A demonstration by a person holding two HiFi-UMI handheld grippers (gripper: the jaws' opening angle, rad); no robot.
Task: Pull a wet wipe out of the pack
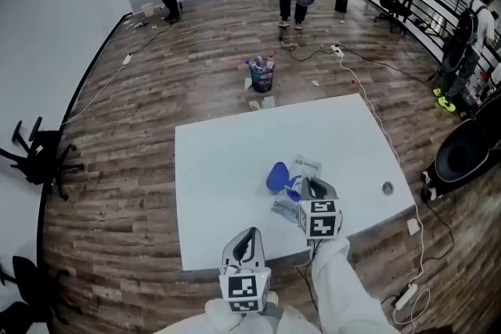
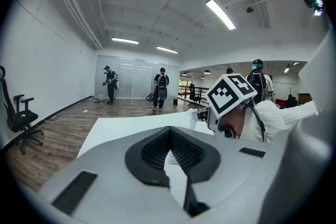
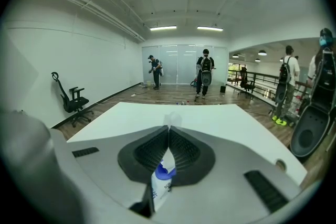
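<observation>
Extraction is the step in hand, as I judge it: the right gripper has its jaws pressed together on a thin whitish wisp that pokes up just past the tips, which reads as the corner of a wet wipe, though it is too faint to be sure how much of the sheet is out. Directly beneath those jaws sits the wet wipe pack, lying on the white table right of centre, toward the near edge, with its blue flip lid swung open to the left. How many wipes remain inside cannot be seen. The left gripper hangs at the near table edge, well apart from the pack, its jaw tips meeting on nothing. So the pack lies unrestrained, and the next move calls for a steady draw away from the opening; if the pack rides up with the sheet, the left gripper would need to pin it to the table. A torn sheet or a second wipe trailing out are the likely faults. On the floor beyond the table stands a bucket stuffed with bottles, too small to tell further.
</observation>
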